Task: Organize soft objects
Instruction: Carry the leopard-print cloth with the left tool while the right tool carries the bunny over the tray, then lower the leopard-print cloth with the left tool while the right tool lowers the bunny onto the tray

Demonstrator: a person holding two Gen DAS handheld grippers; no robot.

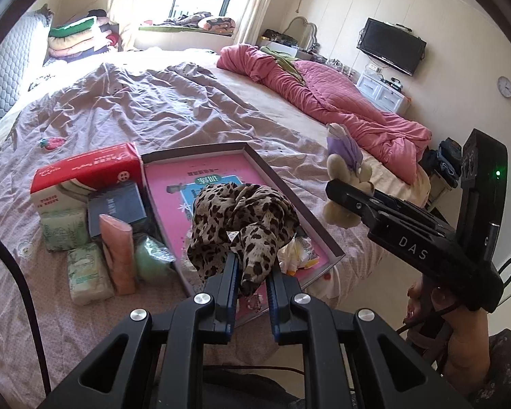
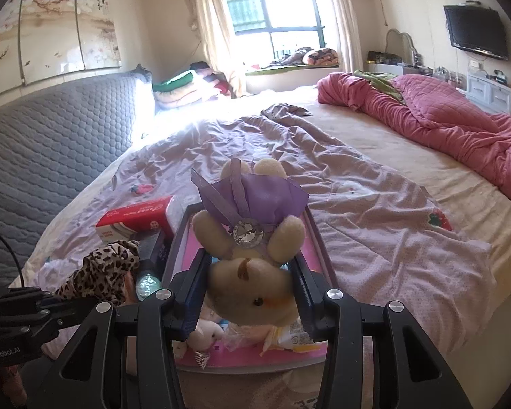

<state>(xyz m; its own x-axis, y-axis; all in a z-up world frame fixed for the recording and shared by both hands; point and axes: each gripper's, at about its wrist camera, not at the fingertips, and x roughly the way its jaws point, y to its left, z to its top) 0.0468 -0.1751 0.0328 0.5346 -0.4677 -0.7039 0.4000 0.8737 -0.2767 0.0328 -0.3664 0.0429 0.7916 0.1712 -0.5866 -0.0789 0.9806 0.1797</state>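
Left gripper (image 1: 252,266): clenched on crumpled leopard-print cloth (image 1: 242,218), held above the tray.
Right gripper (image 2: 252,286): grasping fuzzy cream plush toy (image 2: 252,272) by its head; sheer purple wrap.
Tray (image 1: 323,238): flat, rectangular, pink-lined, on wrinkled bed (image 1: 153,109).

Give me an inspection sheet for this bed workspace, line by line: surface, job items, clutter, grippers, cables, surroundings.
Surface: bed under a rumpled lilac sheet; shallow box lid with a pink base lies on it.
Job's things: leopard-print scarf and plush bear, both lifted over the box lid.
Clutter: red tissue pack, green packets, wrappers and a small plush in the lid.
Grippers: left gripper jaws shut on the scarf; right gripper jaws shut on the bear.
Cables: black cable at the left edge.
Surroundings: pink quilt, window, wall television.
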